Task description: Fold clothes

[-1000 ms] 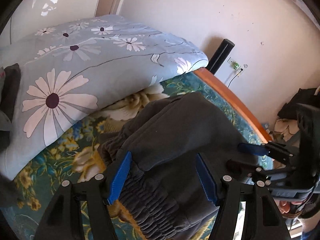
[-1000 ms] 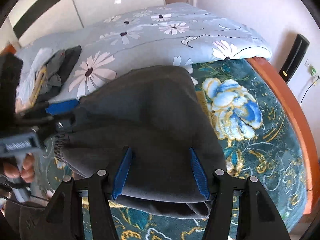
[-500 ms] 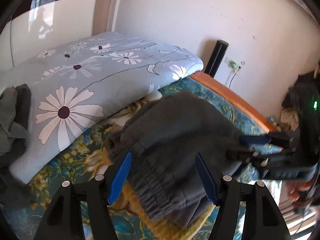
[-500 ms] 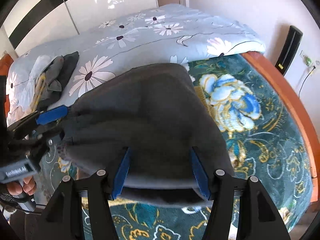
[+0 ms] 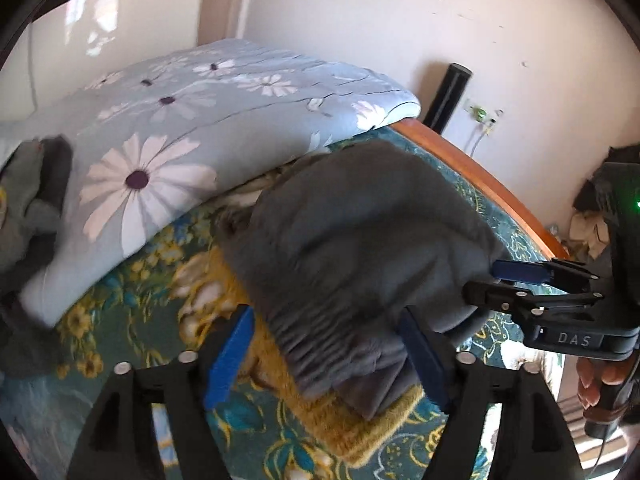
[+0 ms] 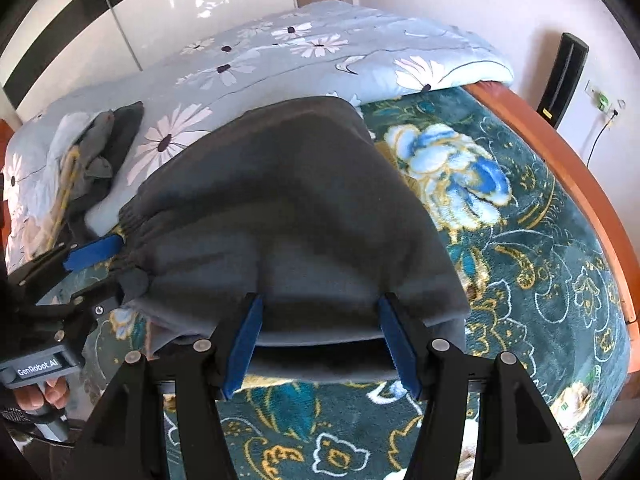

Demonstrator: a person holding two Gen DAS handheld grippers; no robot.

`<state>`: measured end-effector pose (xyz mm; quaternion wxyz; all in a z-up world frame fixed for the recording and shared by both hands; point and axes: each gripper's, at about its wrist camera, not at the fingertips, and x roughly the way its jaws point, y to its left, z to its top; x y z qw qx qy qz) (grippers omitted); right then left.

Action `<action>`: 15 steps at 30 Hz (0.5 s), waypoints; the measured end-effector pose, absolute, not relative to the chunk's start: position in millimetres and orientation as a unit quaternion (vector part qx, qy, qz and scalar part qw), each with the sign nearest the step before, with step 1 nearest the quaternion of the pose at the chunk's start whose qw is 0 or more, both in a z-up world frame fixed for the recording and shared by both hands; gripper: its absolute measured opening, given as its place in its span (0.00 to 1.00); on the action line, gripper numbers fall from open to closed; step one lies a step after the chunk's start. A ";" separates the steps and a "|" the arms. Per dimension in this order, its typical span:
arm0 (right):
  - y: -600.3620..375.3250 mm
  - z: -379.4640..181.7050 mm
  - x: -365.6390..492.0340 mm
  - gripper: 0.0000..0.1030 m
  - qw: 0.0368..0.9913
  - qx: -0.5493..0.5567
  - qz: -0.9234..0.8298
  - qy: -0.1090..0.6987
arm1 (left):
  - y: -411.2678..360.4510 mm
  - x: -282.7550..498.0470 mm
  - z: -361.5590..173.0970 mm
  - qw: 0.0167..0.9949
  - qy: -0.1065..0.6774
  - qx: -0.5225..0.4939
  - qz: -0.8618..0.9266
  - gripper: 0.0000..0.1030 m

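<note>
two grippers in play here, and both look spread wide. the left gripper (image 5: 326,354) has its blue pads either side of the gathered elastic end of the dark grey fleece garment (image 5: 360,248), but the jaws sit apart, so i'd call it let go rather than pinching. the right gripper (image 6: 320,344) is the same story: fingers wide, the folded edge of that garment lying between them without being squeezed.

the garment itself is a thick bundle already doubled over, resting on the teal floral plush blanket (image 6: 520,248) near the front edge of the bed. my guess is it's soft, floppy and fairly light, not slippery, nothing fragile. best holds would be the ribbed elastic band or a corner of the folded edge, since the middle will just sag.

readable text: "genrobot.ai" on the left handle in the right wrist view, and "das" on the other handle in the left wrist view.

further back, a pale blue daisy-print quilt (image 6: 320,52), with a small heap of grey clothes (image 6: 100,140) on it.
</note>
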<state>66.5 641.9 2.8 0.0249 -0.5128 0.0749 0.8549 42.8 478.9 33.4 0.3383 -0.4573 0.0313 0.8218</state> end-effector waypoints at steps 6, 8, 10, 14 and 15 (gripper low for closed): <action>631.9 -8.3 84.3 0.60 0.031 -0.523 0.848 0.083 | 479.8 65.4 17.2 0.328 0.061 -0.469 0.818 0.81; 628.9 -13.1 90.9 0.60 0.031 -0.525 0.846 0.087 | 479.7 70.3 15.5 0.331 0.058 -0.471 0.815 0.83; 627.5 -17.3 94.2 0.68 0.038 -0.527 0.844 0.087 | 478.7 74.0 15.8 0.330 0.051 -0.470 0.817 0.85; 621.5 -18.1 99.8 0.69 0.046 -0.521 0.849 0.076 | 475.6 77.5 17.6 0.316 0.047 -0.463 0.827 0.97; 620.7 -18.3 100.9 0.69 0.049 -0.521 0.849 0.077 | 474.8 77.8 17.7 0.312 0.047 -0.464 0.828 0.97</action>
